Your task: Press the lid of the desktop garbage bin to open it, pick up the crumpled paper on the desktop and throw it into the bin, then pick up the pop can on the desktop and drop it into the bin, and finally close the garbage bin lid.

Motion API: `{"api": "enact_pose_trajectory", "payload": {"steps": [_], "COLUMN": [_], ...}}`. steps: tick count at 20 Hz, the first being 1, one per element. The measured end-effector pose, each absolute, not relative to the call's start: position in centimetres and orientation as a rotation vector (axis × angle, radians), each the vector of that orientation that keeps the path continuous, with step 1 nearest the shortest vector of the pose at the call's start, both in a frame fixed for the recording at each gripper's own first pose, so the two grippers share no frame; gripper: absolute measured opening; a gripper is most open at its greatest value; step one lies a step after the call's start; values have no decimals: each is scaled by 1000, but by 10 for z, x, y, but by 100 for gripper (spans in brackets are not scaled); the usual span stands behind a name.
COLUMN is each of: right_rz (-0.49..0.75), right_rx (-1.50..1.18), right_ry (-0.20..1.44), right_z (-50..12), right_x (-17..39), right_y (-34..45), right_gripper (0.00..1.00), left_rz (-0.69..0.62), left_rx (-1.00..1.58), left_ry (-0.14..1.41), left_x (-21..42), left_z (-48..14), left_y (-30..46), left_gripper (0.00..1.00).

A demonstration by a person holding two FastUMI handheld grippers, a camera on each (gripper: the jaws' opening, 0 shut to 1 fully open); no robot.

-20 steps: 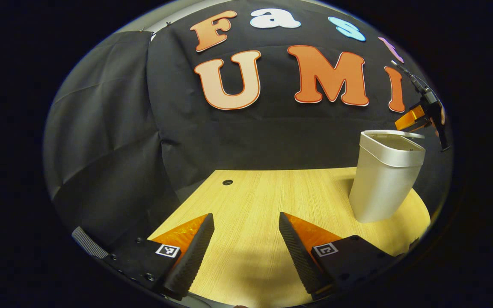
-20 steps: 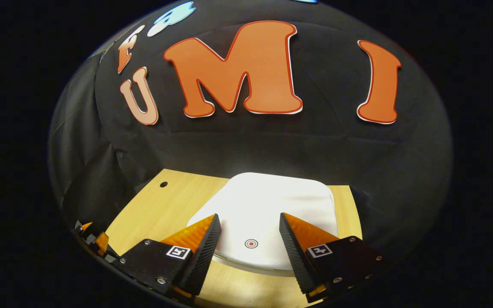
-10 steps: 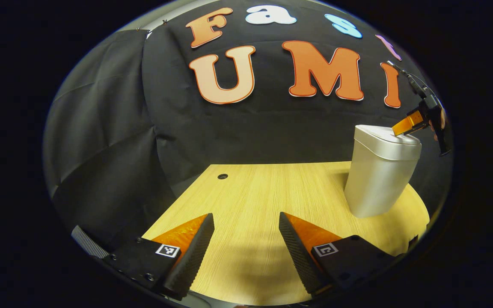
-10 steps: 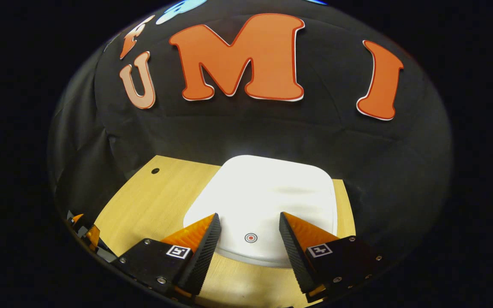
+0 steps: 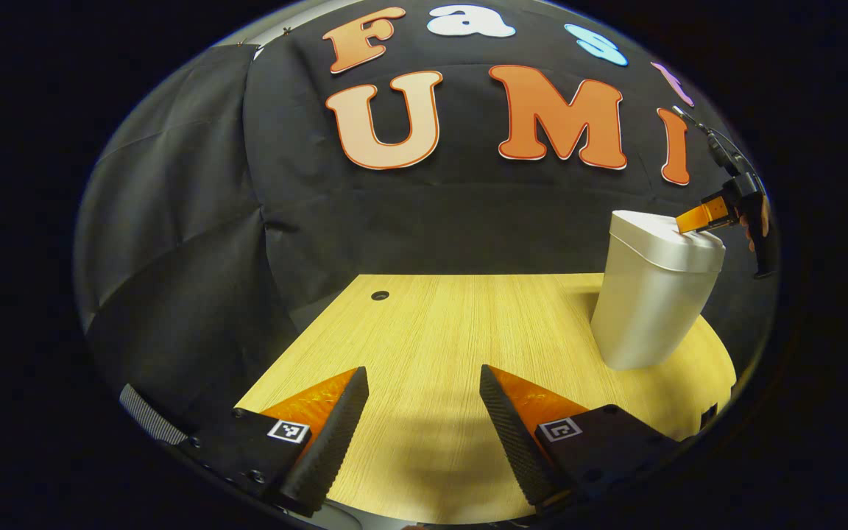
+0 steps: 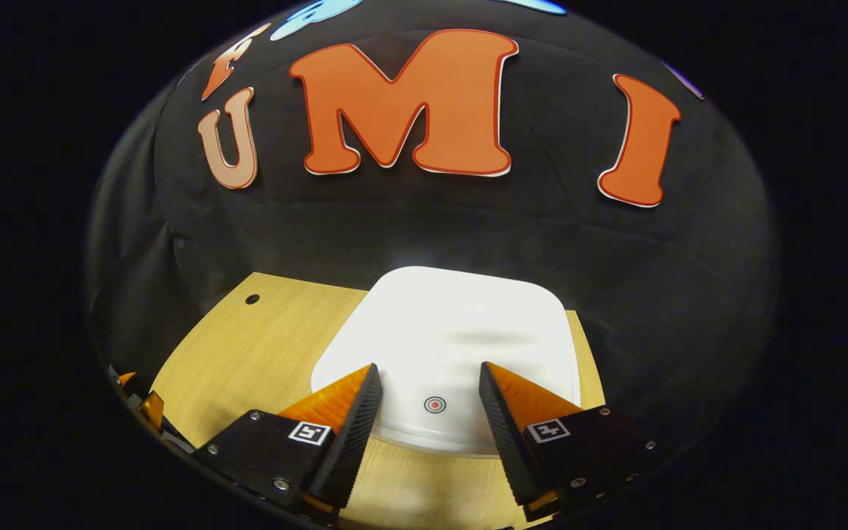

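Final step by the look of it: the bin lid (image 6: 453, 331) lies flat and flush on the garbage bin (image 5: 648, 309), and no crumpled paper or pop can lies on the stretch of table (image 5: 439, 331) that shows, so you're likely at the lid-closing end, though whether both went in can't be checked. Your right gripper (image 6: 424, 412) sits at the near edge of the lid, jaws spread, straddling the small red ring mark (image 6: 434, 404); holding nothing. In the left gripper view the right gripper (image 5: 704, 218) tips meet the lid's top edge; touching or just above, can't tell. Your left gripper (image 5: 424, 416) hovers low over bare table, jaws spread, empty, well apart from the bin. Next move, as a judgement: if the latch isn't caught, press straight down on the mark, then lift straight up and back. The bin stands near the table's right edge and close to the back cloth, so don't shove it sideways or rearward. Plenty of open table left of the bin and toward the small hole (image 5: 380, 295) for pulling both grippers away.
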State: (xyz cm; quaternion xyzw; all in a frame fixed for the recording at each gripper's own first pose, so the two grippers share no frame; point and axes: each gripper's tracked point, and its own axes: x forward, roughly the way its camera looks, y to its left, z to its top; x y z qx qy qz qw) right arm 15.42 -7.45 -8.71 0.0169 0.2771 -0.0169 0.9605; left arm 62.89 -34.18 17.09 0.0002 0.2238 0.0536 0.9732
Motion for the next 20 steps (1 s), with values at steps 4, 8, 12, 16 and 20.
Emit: {"api": "enact_pose_trajectory", "payload": {"steps": [4, 8, 12, 16, 20], "right_rz": [-31, -67, -95, -97, -59], "right_rx": [77, 63, 66, 53, 71], "right_ry": [548, 452, 393, 385, 390], "right_z": [-88, -83, -83, -83, -90], "right_x": [154, 156, 145, 125, 101], "right_y": [-70, -73, -68, -61, -41], "right_gripper": [78, 76, 75, 80, 81], "left_rz": [80, 50, 17, -22, -59], "left_rx": [-7, 13, 26, 30, 40], "left_ry": [446, 422, 401, 368, 301], "left_x": [636, 642, 653, 669, 685], "left_z": [170, 179, 186, 205, 235], "left_y": [-342, -341, -340, -344, -354], "left_gripper": [97, 97, 97, 97, 97]}}
